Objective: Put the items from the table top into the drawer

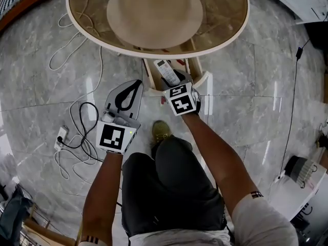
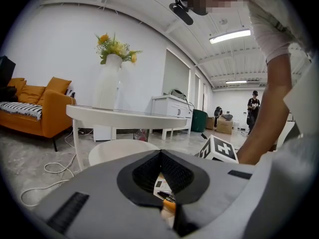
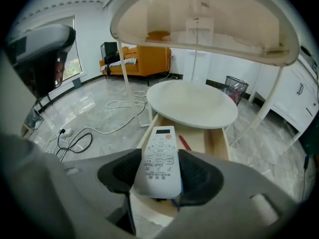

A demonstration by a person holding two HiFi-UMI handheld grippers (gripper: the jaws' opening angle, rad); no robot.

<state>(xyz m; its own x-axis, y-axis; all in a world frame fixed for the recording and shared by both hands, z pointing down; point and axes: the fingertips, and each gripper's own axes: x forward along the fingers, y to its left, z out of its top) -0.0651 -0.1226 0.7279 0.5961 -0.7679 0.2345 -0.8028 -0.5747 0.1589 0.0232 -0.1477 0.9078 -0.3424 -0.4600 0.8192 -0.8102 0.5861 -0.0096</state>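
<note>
A white remote control point(image 1: 166, 70) is clamped between the jaws of my right gripper point(image 1: 173, 82), which is shut on it. It hangs tilted over the open wooden drawer point(image 1: 203, 80) under the round glass-topped table point(image 1: 241, 24). In the right gripper view the remote point(image 3: 160, 163) points at the drawer point(image 3: 219, 143), where a red pen point(image 3: 184, 142) lies. My left gripper point(image 1: 134, 83) hovers left of the drawer over the floor. Its jaws meet at the tips point(image 2: 160, 153) with nothing between them.
A white vase point(image 2: 109, 83) with yellow flowers stands on the table top point(image 2: 114, 117). Cables and a power strip point(image 1: 61, 137) lie on the marble floor at the left. The person's leg and shoe point(image 1: 161, 132) are just below the drawer. An orange sofa point(image 2: 40, 108) stands far left.
</note>
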